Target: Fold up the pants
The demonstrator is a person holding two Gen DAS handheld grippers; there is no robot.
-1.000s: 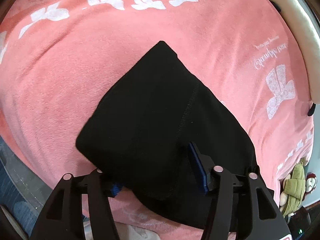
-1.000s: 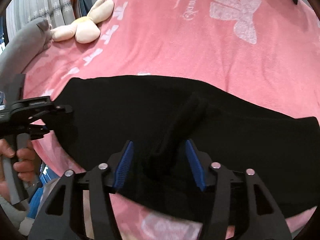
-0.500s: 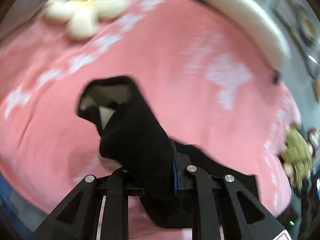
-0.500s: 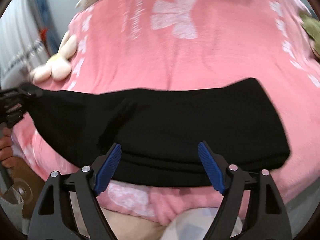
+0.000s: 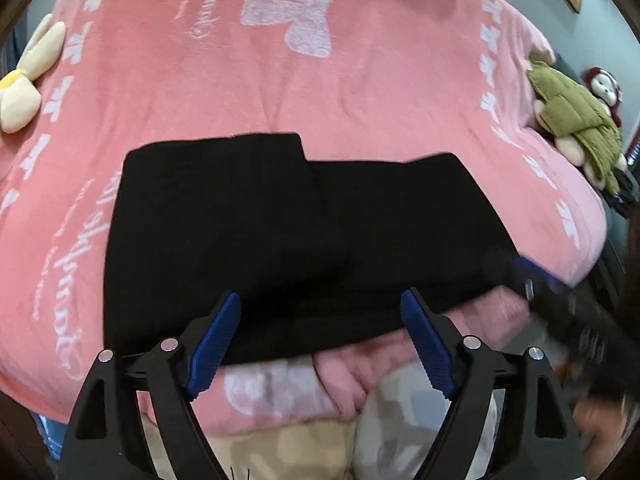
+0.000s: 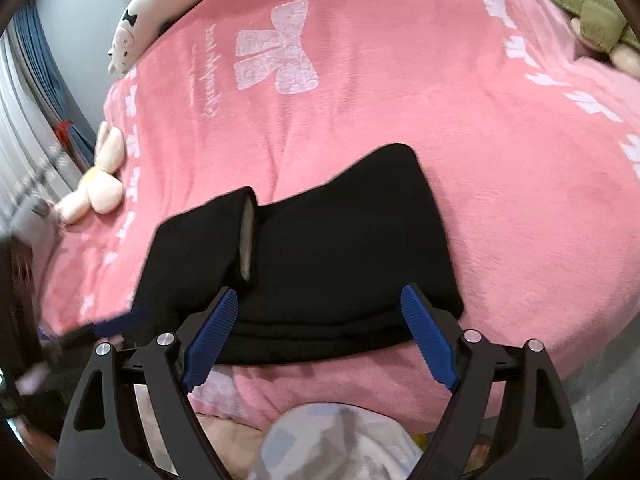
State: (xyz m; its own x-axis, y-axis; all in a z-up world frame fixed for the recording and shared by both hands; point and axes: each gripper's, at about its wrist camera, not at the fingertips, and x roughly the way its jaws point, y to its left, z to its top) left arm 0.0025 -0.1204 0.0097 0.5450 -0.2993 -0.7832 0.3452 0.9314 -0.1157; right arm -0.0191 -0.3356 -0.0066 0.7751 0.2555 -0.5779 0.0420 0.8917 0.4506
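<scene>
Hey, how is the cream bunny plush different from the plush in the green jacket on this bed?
The cream bunny plush is pale cream and yellow and wears nothing; the plush in the green jacket wears a quilted olive jacket. In the left wrist view the bunny lies at the pink blanket's left edge, the jacketed plush at its right edge. Both are soft toys lying clear of the folded black pants.

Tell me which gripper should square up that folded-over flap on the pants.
Probably the left gripper. It hangs open at the near edge of the pants, right below the flap. The right gripper, also open, sits below the single-layer end, with the flap off to one side.
</scene>
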